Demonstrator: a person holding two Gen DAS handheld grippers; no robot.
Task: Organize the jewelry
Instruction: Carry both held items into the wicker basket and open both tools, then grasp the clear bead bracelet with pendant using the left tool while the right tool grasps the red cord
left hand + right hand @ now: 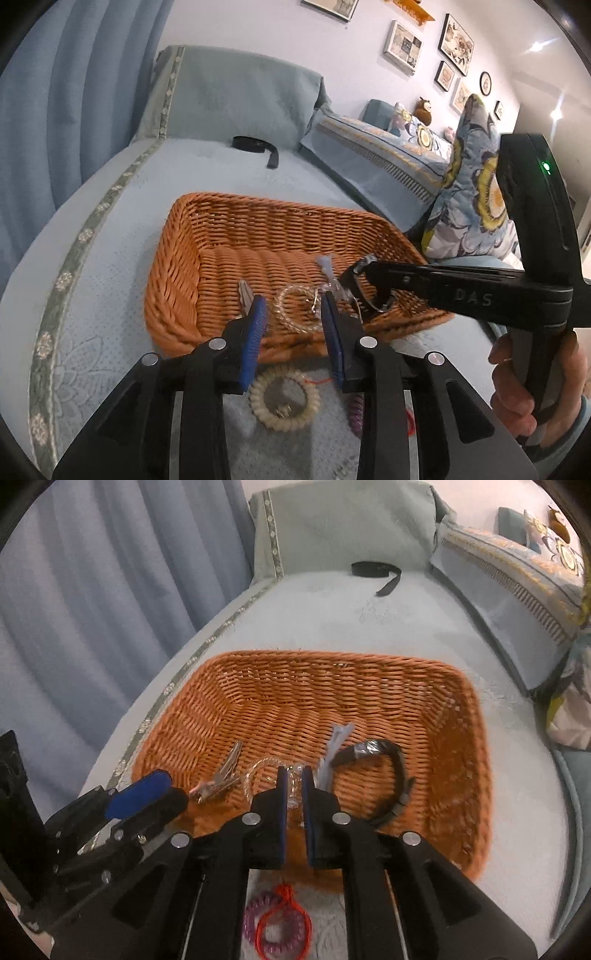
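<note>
An orange wicker basket sits on the blue bedspread. Inside lie a metal hair clip, a clear bead bracelet, a clear plastic-wrapped piece and a black watch. My left gripper is open and empty over the basket's near edge. My right gripper hangs low over the basket, jaws narrowly apart around the clear bracelet; its arm reaches in from the right. A cream spiral hair tie, a purple spiral tie and a red cord bracelet lie in front of the basket.
A black strap lies at the far end of the bed. Floral pillows stand at the right. Blue curtains hang at the left. The left gripper shows at the lower left of the right wrist view.
</note>
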